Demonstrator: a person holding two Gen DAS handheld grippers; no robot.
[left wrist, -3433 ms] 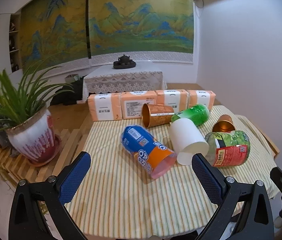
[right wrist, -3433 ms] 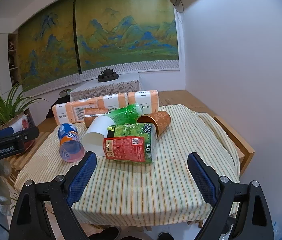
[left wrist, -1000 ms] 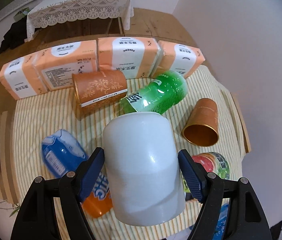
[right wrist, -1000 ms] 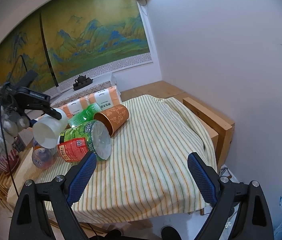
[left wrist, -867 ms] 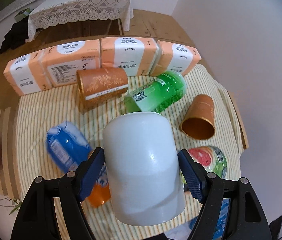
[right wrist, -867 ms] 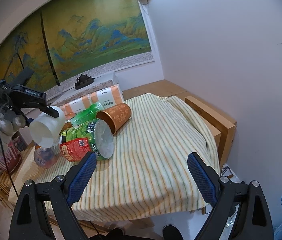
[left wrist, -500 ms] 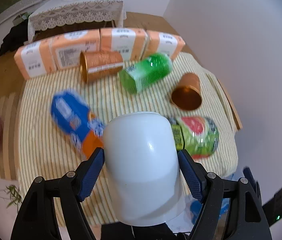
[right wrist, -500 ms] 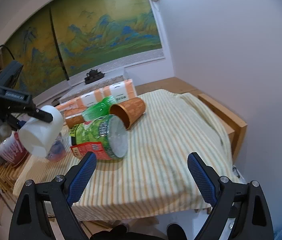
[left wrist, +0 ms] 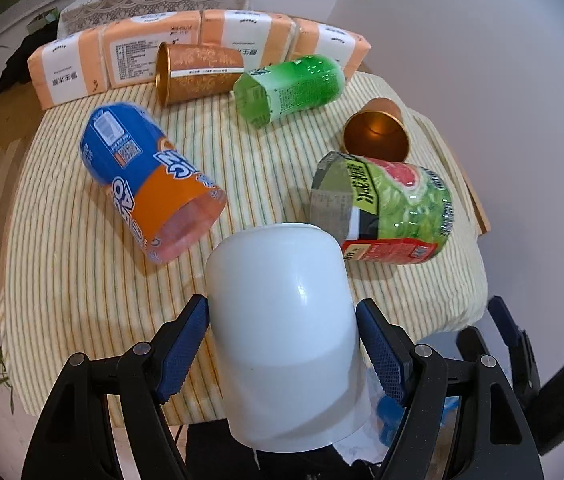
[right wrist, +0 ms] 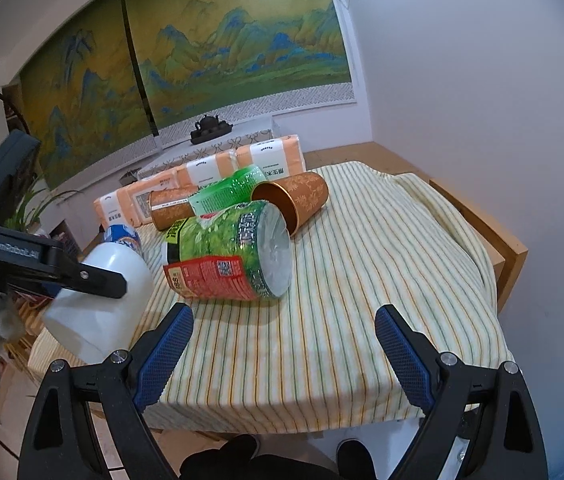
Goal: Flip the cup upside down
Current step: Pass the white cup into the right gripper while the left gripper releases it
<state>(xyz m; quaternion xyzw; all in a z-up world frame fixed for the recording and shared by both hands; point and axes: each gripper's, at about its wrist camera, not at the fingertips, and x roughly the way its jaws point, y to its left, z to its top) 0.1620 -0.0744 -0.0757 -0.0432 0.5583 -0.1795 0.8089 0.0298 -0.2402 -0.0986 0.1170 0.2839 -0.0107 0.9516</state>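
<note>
My left gripper is shut on a white cup and holds it in the air over the near edge of the striped table. The cup's closed base points away from the camera and its open rim is toward me. In the right wrist view the cup hangs at the left, tilted, rim down and left, with the left gripper clamped on it. My right gripper is open and empty above the table's near edge.
Lying on the table: a blue-orange bottle, a green-red bottle, a green bottle, two copper cups. Orange tissue packs line the far edge. A wall stands on the right.
The left gripper has lifted the white cup off the table and drawn it back toward the near edge, turning it. The right gripper stayed open and shifted slightly.
</note>
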